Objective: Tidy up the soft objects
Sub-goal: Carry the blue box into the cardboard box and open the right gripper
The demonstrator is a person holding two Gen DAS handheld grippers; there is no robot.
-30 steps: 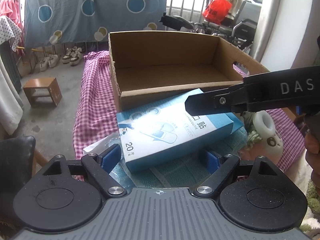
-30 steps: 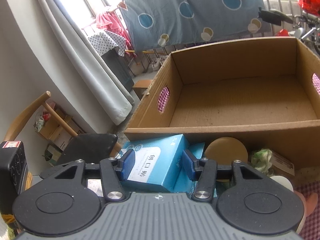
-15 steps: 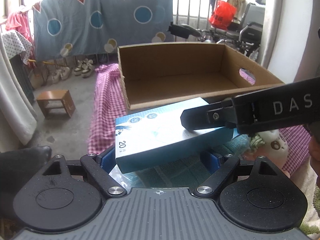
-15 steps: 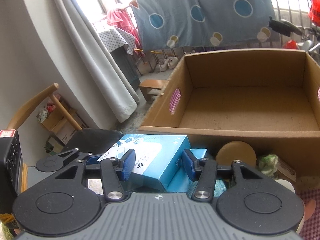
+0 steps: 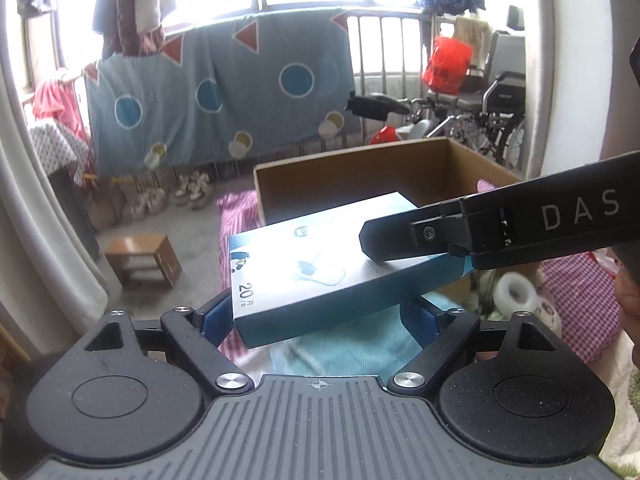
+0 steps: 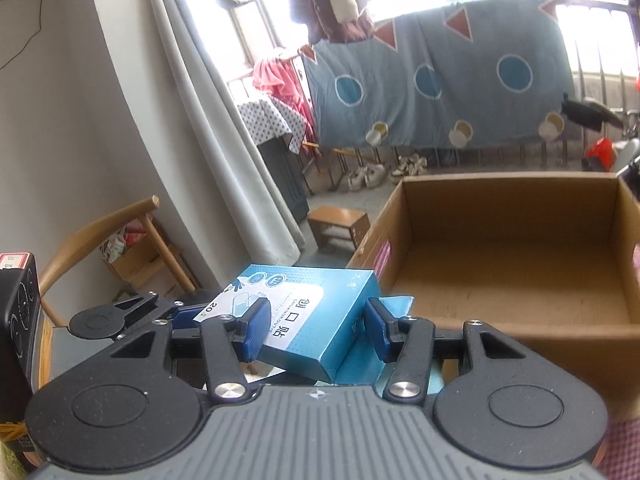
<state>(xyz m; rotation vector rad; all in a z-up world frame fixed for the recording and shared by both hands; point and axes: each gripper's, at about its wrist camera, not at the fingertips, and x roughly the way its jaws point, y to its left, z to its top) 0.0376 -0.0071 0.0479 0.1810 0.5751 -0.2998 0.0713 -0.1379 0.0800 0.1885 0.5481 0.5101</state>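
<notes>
Looking along my left gripper (image 5: 316,316), I see the blue box (image 5: 340,264) clamped between its pads, above the teal cloth (image 5: 344,348), short of the cardboard carton (image 5: 360,176). Only this view shows the white roll (image 5: 516,292). The right gripper (image 6: 316,326) view shows its pads clamped across the box's end; only there do I see the wooden chair (image 6: 120,224)

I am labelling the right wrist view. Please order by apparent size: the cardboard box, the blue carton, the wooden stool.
1. cardboard box
2. blue carton, though it is near the camera
3. wooden stool, which stands farther away
</notes>
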